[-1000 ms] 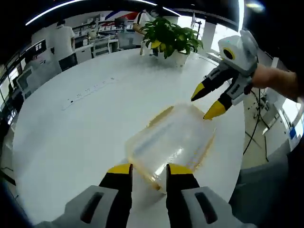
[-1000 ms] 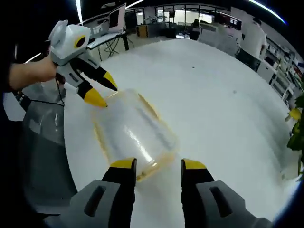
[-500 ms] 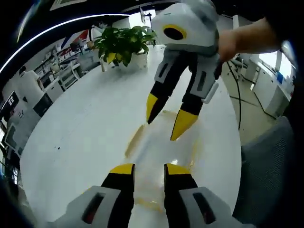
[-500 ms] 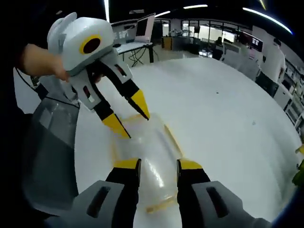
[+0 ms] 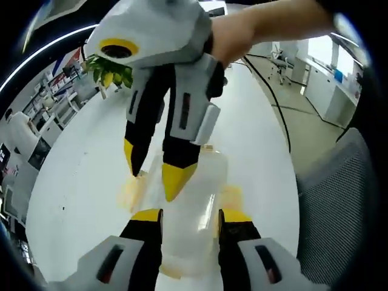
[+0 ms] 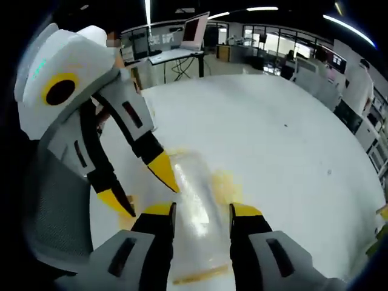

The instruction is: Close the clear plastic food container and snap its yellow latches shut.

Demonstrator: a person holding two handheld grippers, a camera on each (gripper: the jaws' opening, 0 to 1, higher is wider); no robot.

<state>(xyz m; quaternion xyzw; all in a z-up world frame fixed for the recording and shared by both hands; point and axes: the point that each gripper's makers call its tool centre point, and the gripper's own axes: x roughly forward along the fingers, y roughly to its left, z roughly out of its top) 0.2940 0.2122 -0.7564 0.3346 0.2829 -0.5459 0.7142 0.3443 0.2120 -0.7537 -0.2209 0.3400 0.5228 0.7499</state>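
The clear plastic container (image 5: 195, 197) lies on the white table (image 5: 79, 176), its lid on top and yellow latches (image 5: 231, 196) at its sides. My left gripper (image 5: 190, 217) is open, its jaws straddling the container's near end. Opposite it, my right gripper (image 5: 153, 170) comes down from above, open, its yellow tips over the lid and the left edge. In the right gripper view the container (image 6: 197, 194) runs between my right gripper's (image 6: 202, 211) open jaws. There the left gripper (image 6: 140, 187) enters from the left, tips spread at the container's far end. Contact with the lid cannot be told.
A potted plant (image 5: 109, 70) stands at the table's far side. A grey mesh chair (image 5: 339, 200) sits just past the table edge beside the container. Desks with a monitor (image 6: 195, 29) stand beyond the table (image 6: 285, 145).
Both grippers have come closer together over the container, now facing each other tip to tip. The left gripper's jaws stand a little wider than before.
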